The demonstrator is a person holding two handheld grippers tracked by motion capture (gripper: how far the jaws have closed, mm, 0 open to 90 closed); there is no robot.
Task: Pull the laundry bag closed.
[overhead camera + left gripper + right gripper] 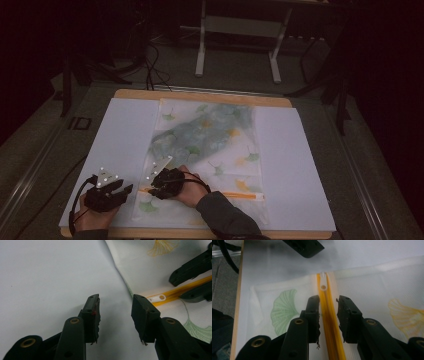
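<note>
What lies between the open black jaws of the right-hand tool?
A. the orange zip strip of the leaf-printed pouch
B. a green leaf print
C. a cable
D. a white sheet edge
A: the right gripper straddles the orange zip strip, jaws apart on either side of it.

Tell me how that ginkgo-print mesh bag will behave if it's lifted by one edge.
The mesh bag would probably flop and sag: it looks like thin cloth lying flat, with an uneven edge. It is likely light, though the soft bluish bundle inside may slide. The orange zipper looks like its stiffest part.
</note>
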